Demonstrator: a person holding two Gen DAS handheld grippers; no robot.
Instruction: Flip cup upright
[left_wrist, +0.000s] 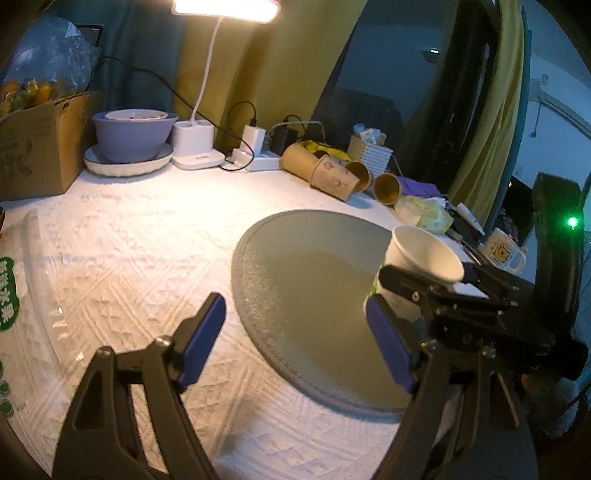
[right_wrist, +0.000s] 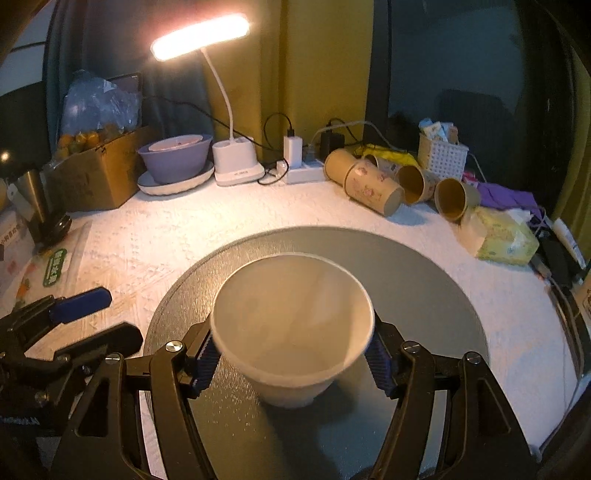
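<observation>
A white paper cup (right_wrist: 291, 332) stands mouth-up on the round grey mat (right_wrist: 424, 280). My right gripper (right_wrist: 293, 363) is shut on the cup, its blue pads (right_wrist: 205, 365) pressing both sides below the rim. In the left wrist view the cup (left_wrist: 421, 254) sits at the mat's right edge, held by the right gripper (left_wrist: 432, 284). My left gripper (left_wrist: 295, 339) is open and empty, hovering over the near left part of the mat (left_wrist: 306, 280); it also shows at the left of the right wrist view (right_wrist: 92, 317).
Several brown paper cups (right_wrist: 373, 184) lie on their sides at the back. A lamp base (right_wrist: 238, 162), power strip (right_wrist: 303, 171), purple bowl on a plate (right_wrist: 173, 158), cardboard box (right_wrist: 92, 177), white basket (right_wrist: 441, 155), tissue pack (right_wrist: 502, 240) and mug (left_wrist: 504, 251) ring the white tablecloth (right_wrist: 147, 229).
</observation>
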